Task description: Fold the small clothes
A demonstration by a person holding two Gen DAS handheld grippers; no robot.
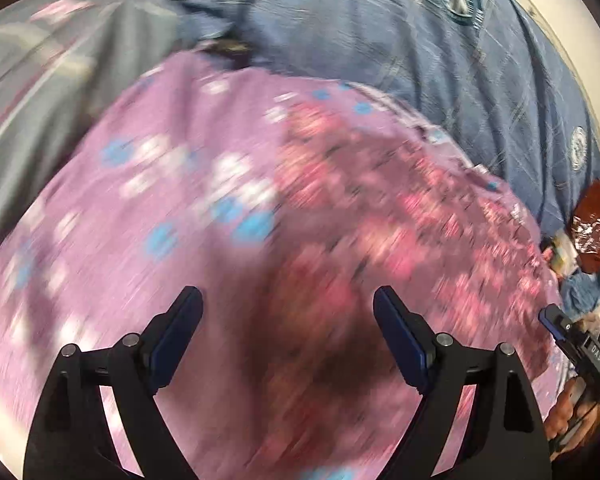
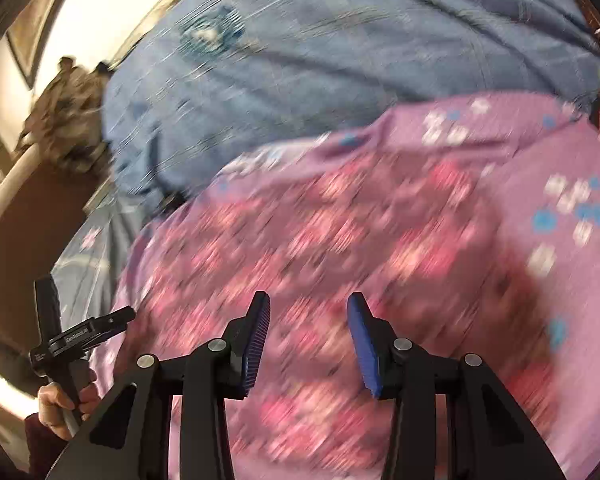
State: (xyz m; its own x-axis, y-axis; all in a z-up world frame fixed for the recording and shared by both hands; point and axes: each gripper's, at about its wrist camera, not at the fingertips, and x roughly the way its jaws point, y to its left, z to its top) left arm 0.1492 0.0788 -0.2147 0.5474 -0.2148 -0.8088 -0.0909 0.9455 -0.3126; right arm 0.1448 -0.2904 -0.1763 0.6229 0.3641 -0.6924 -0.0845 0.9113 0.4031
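A purple garment (image 1: 260, 200) with a pink flower print and blue and white dots lies spread on a blue bedspread (image 1: 380, 20). Both views are smeared by motion. My left gripper (image 1: 288, 292) hangs open and wide over the garment's pink part, nothing between its pads. In the right wrist view the same garment (image 2: 340, 220) fills the lower half on the bedspread (image 2: 300, 40). My right gripper (image 2: 309, 297) stands partly open above the pink print with no cloth between its blue pads. A hand (image 2: 60, 400) at lower left holds the left gripper's handle.
A grey cloth (image 1: 40, 80) lies left of the garment. At the right edge are a red-brown item (image 1: 596, 216) and a blue cloth (image 1: 588, 284). A brownish pile of clothes (image 2: 68, 108) sits beyond the bed's left edge, near a pale wall.
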